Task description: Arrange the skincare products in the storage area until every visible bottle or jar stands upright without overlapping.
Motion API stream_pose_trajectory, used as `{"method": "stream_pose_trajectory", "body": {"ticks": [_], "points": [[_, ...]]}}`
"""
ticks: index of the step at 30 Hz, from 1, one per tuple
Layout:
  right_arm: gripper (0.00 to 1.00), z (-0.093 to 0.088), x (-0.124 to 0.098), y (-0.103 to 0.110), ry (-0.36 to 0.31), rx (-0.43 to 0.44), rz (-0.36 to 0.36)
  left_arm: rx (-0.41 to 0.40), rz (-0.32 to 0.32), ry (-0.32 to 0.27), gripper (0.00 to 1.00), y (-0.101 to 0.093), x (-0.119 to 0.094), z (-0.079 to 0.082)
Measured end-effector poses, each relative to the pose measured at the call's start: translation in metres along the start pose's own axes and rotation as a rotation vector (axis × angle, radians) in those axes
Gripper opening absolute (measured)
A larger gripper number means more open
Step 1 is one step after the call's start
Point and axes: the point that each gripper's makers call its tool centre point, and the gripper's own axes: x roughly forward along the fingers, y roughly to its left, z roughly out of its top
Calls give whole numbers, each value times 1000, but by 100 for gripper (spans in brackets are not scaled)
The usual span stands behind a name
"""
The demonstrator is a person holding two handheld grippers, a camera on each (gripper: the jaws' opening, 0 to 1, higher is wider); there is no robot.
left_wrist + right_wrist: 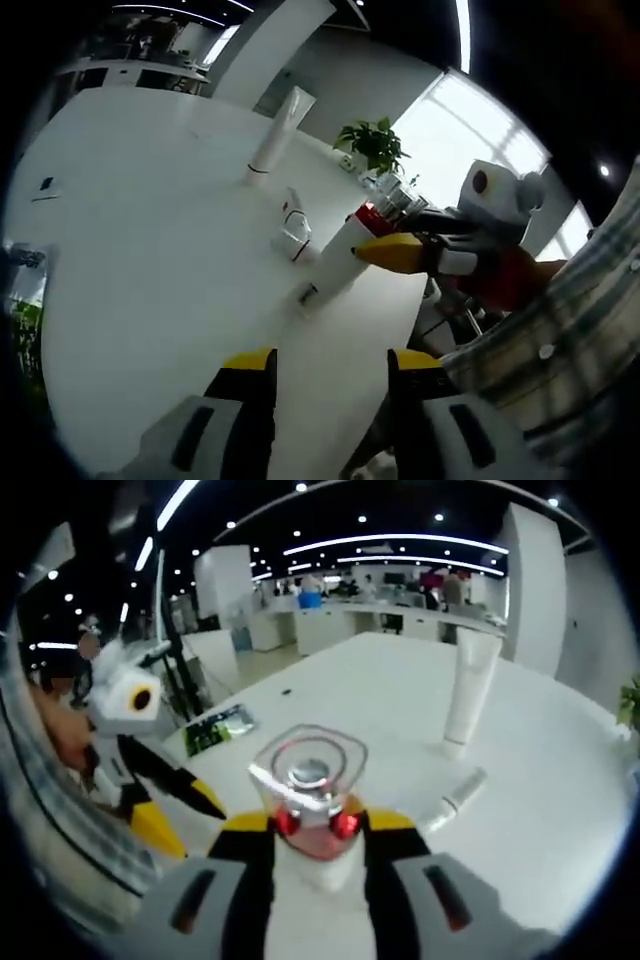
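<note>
Here, the right gripper [310, 830] has its jaws clamped on a white bottle [308, 780] with a clear cap and red collar, lifted above the white table [560, 810]. The left gripper [330, 370] hangs open and empty. On the table, a tall white tube [470, 685] stands upright at one o'clock; a slim tube [455, 798] lies flat at three o'clock. By my reckoning the job looks partly done: bottle unplaced, slim tube unrighted.
</note>
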Motion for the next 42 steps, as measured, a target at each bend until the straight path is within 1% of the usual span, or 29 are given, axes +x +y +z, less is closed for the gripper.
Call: {"method": "stream_pose_trajectory", "body": {"ticks": [4, 8, 11, 13, 17, 20, 22, 24, 26, 27, 30, 31, 33, 36, 39, 42], "points": [[34, 3, 0, 1, -9, 24, 3, -8, 7, -1, 45, 2, -2, -1], [39, 12, -2, 2, -19, 34, 10, -16, 5, 3, 45, -1, 0, -5], [43, 16, -4, 3, -27, 33, 18, -14, 4, 20, 45, -2, 6, -8], [45, 17, -7, 1, -29, 33, 22, -27, 7, 10, 45, -4, 9, -4], [46, 14, -10, 0, -27, 41, 30, -29, 7, 7, 45, -8, 15, 0], [47, 9, -12, -1, -9, 44, 35, -25, 18, 20, 45, -7, 18, -2], [47, 6, -15, -2, 4, 43, 45, -50, 20, 29, 45, -5, 22, -4], [48, 3, -19, -5, 8, 49, 50, -68, 18, 27, 45, -5, 26, -3], [48, -4, -25, -8, 22, 67, 58, -92, 27, 30, 44, -5, 32, 1], [48, -8, -28, -9, 39, 87, 63, -104, 36, 28, 44, -7, 34, 5], [48, -9, -30, -10, 34, 163, 81, -107, 31, 19, 44, -16, 37, 17], [48, -8, -29, -12, 33, 169, 81, -101, 27, 23, 44, -20, 38, 20], [48, -6, -28, -12, 31, 172, 87, -93, 30, 35, 44, -22, 38, 22], [49, -4, -24, -3, 32, 166, 127, -87, 48, 61, 44, -22, 38, 21], [49, -4, -20, 5, 39, 147, 161, -90, 66, 63, 44, -23, 35, 23], [49, -6, -16, 7, 31, 126, 180, -90, 80, 57, 44, -24, 36, 24]]}}
